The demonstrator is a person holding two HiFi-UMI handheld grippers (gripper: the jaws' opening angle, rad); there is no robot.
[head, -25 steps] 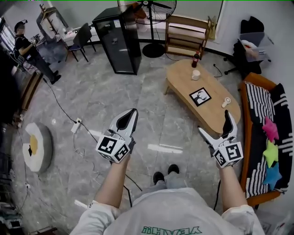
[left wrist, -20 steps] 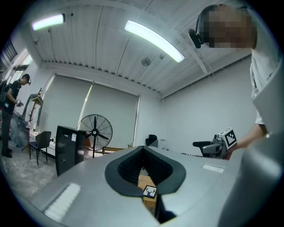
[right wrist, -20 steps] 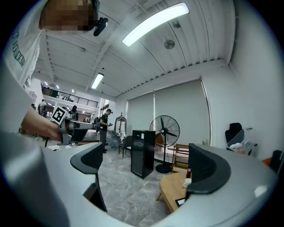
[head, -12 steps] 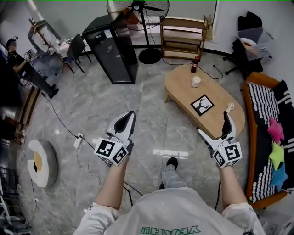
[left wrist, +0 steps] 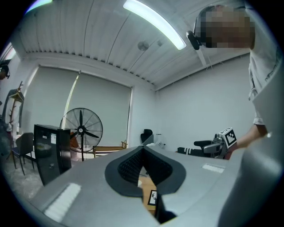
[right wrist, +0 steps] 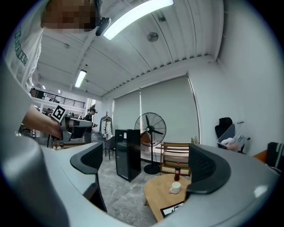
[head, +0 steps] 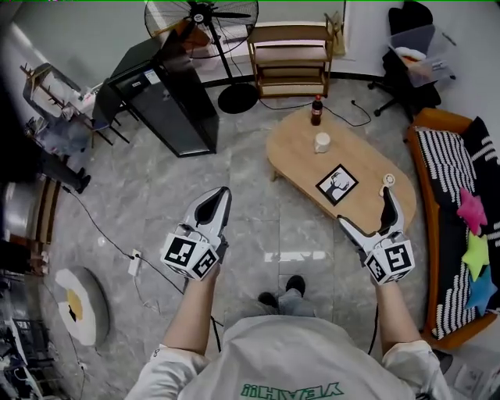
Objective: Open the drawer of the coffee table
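Note:
The oval wooden coffee table (head: 293,148) stands ahead and to the right in the head view, carrying a cola bottle (head: 316,110), a white cup (head: 321,142) and a black-and-white card (head: 337,184). No drawer shows on it from here. My left gripper (head: 216,201) hangs over the bare floor left of the table, jaws together and empty. My right gripper (head: 366,211) is held in the air by the table's near end, jaws spread with nothing between them. The right gripper view looks over the table (right wrist: 162,195), bottle (right wrist: 178,171) and cup (right wrist: 174,188). The left gripper (left wrist: 142,151) looks towards the table too.
A black cabinet (head: 160,94), a standing fan (head: 205,17) and a wooden shelf (head: 289,56) stand behind the table. An orange sofa with a striped cover (head: 457,211) runs along the right. A cable and power strip (head: 134,262) lie on the floor at left.
The view has shifted forward and right, so the table sits nearer and more central. Both grippers keep the same pose, left shut and right open.

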